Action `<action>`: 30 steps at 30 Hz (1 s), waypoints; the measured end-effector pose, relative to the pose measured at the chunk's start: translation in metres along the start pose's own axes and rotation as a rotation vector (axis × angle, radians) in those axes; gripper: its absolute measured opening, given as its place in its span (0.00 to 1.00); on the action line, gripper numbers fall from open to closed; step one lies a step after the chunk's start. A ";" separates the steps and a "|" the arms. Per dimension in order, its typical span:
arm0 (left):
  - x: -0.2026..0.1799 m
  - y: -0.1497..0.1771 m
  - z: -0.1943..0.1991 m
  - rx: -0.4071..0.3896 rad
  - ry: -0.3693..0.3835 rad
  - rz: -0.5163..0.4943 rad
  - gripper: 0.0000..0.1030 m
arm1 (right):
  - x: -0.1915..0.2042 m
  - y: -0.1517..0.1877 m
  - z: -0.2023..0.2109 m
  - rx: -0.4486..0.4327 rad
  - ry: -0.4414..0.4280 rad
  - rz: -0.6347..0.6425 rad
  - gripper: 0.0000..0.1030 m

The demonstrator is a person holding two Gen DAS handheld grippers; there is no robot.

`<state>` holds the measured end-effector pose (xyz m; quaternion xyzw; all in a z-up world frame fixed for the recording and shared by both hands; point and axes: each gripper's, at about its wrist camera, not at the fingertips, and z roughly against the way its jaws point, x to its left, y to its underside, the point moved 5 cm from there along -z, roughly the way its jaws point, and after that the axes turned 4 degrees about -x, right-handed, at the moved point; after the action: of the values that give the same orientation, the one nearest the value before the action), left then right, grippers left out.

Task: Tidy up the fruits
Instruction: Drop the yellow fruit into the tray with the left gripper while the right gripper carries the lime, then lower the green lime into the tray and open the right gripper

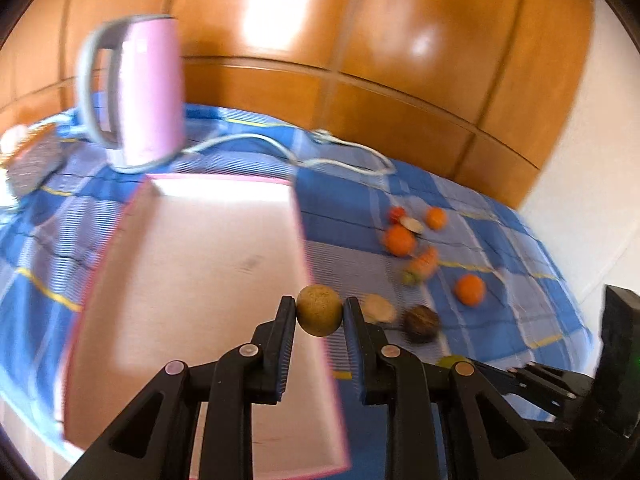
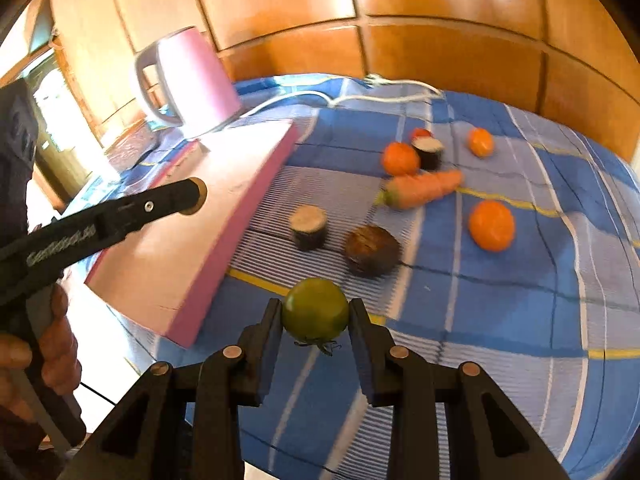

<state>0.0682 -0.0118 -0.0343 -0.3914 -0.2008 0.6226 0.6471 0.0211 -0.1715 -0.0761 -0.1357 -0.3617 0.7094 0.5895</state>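
A round tan fruit [image 1: 319,311] sits pinched between the two fingers of the left gripper [image 1: 319,314], held in the air over the near right edge of the pink tray [image 1: 192,264]. The right gripper [image 2: 316,316] grips a green tomato [image 2: 315,310] in the same way, its stalk end turned toward the camera, above the blue checked cloth [image 2: 500,320] just right of the tray. The tray's bare floor shows nothing in it in the left wrist view. On the cloth to the right of the tray lie the loose pieces: a dark brown round fruit [image 2: 372,250] beside a short dark roll with a pale top [image 2: 308,227], a carrot [image 2: 424,189] behind them, three oranges [image 2: 491,225] spread around it, a second pale-topped roll [image 2: 429,151] and a small red fruit [image 2: 420,133] at the back. Behind the tray stands a pink kettle [image 1: 136,92], its white cord [image 1: 280,148] trailing across the cloth in front of wooden panelling [image 1: 400,40]. In the right wrist view a hand [image 2: 48,340] holds the left gripper's handle.
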 end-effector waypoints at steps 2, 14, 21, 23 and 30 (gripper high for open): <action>0.016 -0.002 0.003 -0.012 -0.046 0.016 0.24 | 0.010 -0.007 -0.003 0.002 -0.024 0.024 0.32; 0.072 0.000 0.002 -0.004 -0.211 0.073 0.24 | 0.075 -0.043 -0.032 0.031 -0.147 0.146 0.33; 0.092 0.005 -0.002 0.015 -0.260 0.121 0.25 | 0.095 -0.066 -0.058 0.028 -0.151 0.122 0.33; 0.096 0.004 -0.003 0.015 -0.269 0.132 0.29 | 0.101 -0.070 -0.063 0.021 -0.153 0.119 0.34; 0.104 0.002 0.002 -0.004 -0.282 0.167 0.38 | 0.107 -0.064 -0.066 0.025 -0.141 0.113 0.34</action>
<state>0.0804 0.0887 -0.0585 -0.3169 -0.2577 0.7226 0.5576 0.0810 -0.0454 -0.0542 -0.0982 -0.3851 0.7537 0.5234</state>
